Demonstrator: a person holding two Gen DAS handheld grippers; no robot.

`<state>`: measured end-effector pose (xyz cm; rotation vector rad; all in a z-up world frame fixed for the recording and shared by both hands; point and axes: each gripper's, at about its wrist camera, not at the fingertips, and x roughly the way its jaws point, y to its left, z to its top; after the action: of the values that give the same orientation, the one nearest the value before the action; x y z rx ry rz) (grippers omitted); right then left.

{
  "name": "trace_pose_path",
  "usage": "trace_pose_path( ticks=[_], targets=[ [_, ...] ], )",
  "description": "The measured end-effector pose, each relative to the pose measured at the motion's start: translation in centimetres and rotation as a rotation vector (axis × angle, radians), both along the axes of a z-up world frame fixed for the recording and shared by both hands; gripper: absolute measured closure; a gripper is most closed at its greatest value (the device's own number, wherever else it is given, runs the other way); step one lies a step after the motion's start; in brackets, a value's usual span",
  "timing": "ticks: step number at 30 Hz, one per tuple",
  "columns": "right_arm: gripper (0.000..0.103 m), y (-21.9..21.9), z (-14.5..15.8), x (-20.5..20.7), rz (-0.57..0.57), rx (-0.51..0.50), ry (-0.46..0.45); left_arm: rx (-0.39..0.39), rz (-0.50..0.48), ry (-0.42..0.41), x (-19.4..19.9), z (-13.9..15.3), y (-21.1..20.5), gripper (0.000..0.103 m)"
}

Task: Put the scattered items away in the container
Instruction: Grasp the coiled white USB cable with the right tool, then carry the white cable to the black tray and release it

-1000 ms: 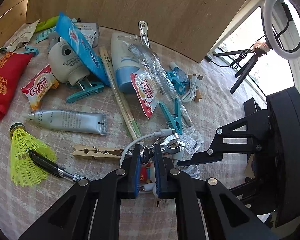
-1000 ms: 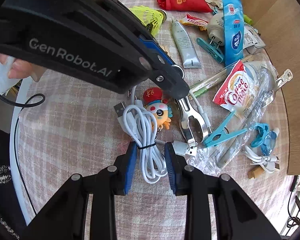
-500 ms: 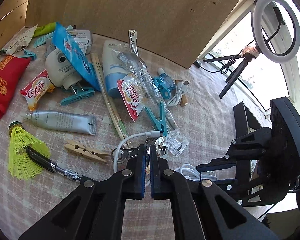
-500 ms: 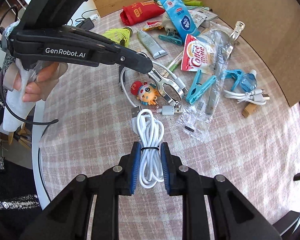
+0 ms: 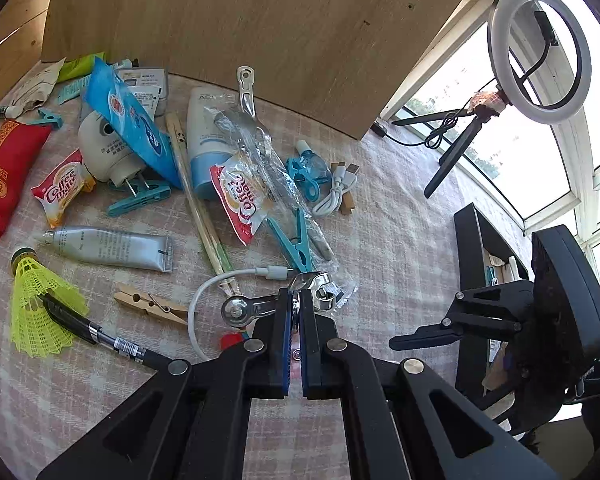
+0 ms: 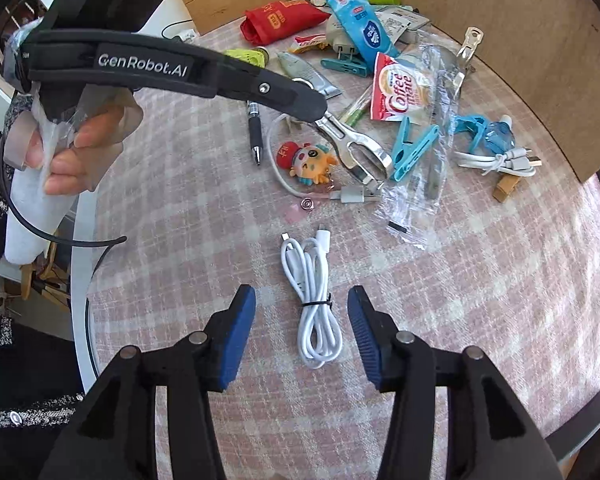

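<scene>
2 grippers: left gripper (image 5: 295, 314) clamps shiny metal clip (image 6: 354, 148) for lifting; right gripper (image 6: 302, 320) gapes wide, bundled white cable (image 6: 314, 300) lying free between its jaws.

White coiled cable (image 6: 314, 304) — lying flat.

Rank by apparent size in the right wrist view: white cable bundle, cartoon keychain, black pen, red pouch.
1. white cable bundle, though it is nearest the camera
2. red pouch
3-4. black pen and cartoon keychain look alike; not ranked.
</scene>
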<state>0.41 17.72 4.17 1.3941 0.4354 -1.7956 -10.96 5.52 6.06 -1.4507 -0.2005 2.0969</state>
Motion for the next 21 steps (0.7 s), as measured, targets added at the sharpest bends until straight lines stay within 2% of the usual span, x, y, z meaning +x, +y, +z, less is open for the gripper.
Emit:
trace_pose_path(
  ticks=[2,3,4,5,6,8,14,21],
  targets=[
    [0.056,-1.1,-1.1,0.6,0.024,0.065,0.037,0.002,0.007,-0.003,0.1,0.1,-0.3,0.101],
    [0.059,-1.5,-1.6,0.8,0.026,0.089,0.039,0.004,0.009,-0.004,0.2,0.1,-0.5,0.101],
    [0.065,-1.7,-2.1,0.8,0.017,0.117,0.041,0.006,0.012,-0.004,0.3,0.2,-0.7,0.101],
    [0.081,-1.7,-2.3,0.9,-0.001,0.139,0.068,0.009,0.015,-0.003,0.5,0.3,-0.8,0.101],
    [0.083,-1.5,-2.3,0.8,-0.015,0.134,0.065,0.013,0.019,-0.002,0.6,0.5,-1.0,0.101],
    [0.084,-0.5,-1.7,0.5,-0.079,0.099,0.028,0.023,0.025,0.000,0.9,0.9,-1.3,0.101],
    [0.084,4.3,2.1,2.2,-0.276,0.025,0.073,0.045,0.007,0.032,2.2,3.1,-0.8,0.101],
    [0.084,13.6,6.6,4.9,-0.626,-0.014,0.145,0.078,-0.108,0.079,5.1,5.9,4.4,0.101]
  ],
)
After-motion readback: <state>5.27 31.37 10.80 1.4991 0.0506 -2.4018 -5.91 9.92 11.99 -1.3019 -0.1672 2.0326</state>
